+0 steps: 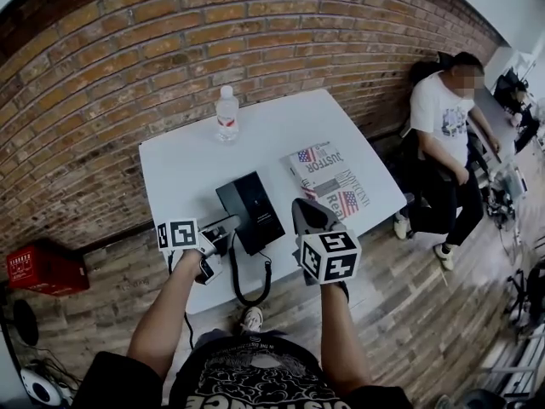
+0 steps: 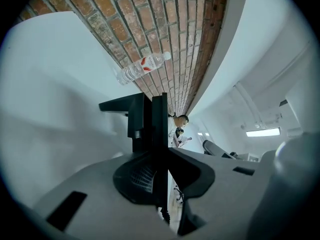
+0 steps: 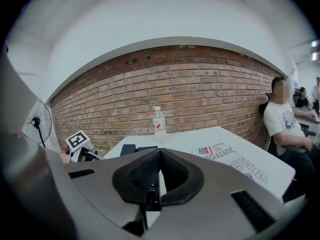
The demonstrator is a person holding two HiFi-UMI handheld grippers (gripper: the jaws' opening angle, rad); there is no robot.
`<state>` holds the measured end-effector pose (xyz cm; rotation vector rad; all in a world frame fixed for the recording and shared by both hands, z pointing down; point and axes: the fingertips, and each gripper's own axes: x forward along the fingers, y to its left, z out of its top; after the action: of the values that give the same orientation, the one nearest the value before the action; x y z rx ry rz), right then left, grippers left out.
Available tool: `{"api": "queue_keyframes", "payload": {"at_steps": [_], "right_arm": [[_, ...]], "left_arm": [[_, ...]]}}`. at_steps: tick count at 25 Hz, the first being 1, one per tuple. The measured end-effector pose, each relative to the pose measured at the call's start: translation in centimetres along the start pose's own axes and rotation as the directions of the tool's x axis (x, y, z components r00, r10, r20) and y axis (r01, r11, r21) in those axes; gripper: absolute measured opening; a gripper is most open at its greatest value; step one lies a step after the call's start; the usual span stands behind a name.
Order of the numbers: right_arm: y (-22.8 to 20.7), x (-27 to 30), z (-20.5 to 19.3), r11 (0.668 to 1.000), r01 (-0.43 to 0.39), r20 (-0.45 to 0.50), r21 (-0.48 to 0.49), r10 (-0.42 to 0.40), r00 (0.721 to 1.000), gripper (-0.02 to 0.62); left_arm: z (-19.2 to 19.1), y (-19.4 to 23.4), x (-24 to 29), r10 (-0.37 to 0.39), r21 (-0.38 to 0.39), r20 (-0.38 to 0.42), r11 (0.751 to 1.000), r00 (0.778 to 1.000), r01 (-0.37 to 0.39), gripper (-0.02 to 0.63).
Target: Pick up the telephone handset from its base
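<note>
Handset [image 2: 159, 119], gripped by left tongs [image 2: 161, 156], shows only edge-on; right tongs [image 3: 159, 156] closed.

handset [image 2: 159, 129]: black, slim, seen edge-on, clamped in left gripper [image 1: 223, 228] | base [image 1: 252, 210]: black, flat on white counter [image 1: 196, 156], near front edge | cord [image 1: 252, 290]: black, loops over edge

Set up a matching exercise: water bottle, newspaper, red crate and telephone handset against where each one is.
Things:
1. water bottle
2. newspaper
3. red crate
4. telephone handset

Places:
A. on the floor by the brick wall
B. in the jaws of the left gripper
C. upright at the far edge of the table
D. flat on the table's right part

Pairs: 1-C, 2-D, 3-A, 4-B
</note>
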<state>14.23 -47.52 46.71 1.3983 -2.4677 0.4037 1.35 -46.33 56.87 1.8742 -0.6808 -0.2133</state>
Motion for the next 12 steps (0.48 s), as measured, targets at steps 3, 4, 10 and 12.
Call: {"api": "queue_keyframes", "payload": {"at_steps": [3, 4, 10, 12], "right_arm": [[-0.4, -1.0, 0.2, 1.0, 0.025, 0.011, 0.01, -0.025, 1.0, 0.0], [-0.4, -1.4, 0.3, 0.999, 0.033, 0.014, 0.012, -0.033, 0.999, 0.0], [-0.1, -4.4, 0.2, 0.994, 0.104, 0.028, 0.023, -0.104, 0.994, 0.0], [0.2, -5.5, 0.2, 0.992, 0.126, 0.032, 0.024, -0.127, 0.991, 0.0]], "left_arm": [[0.0, -1.0, 0.2, -0.011, 0.02, -0.006, 1.0, 1.0, 0.011, 0.072], [0.0, -1.4, 0.1, -0.017, 0.027, -0.006, 0.999, 1.0, 0.017, 0.072], [-0.5, -3.4, 0.2, -0.051, 0.056, -0.03, 0.997, 0.998, 0.053, 0.072], [-0.8, -4.3, 0.2, -0.064, 0.074, -0.044, 0.995, 0.997, 0.067, 0.072]]}}
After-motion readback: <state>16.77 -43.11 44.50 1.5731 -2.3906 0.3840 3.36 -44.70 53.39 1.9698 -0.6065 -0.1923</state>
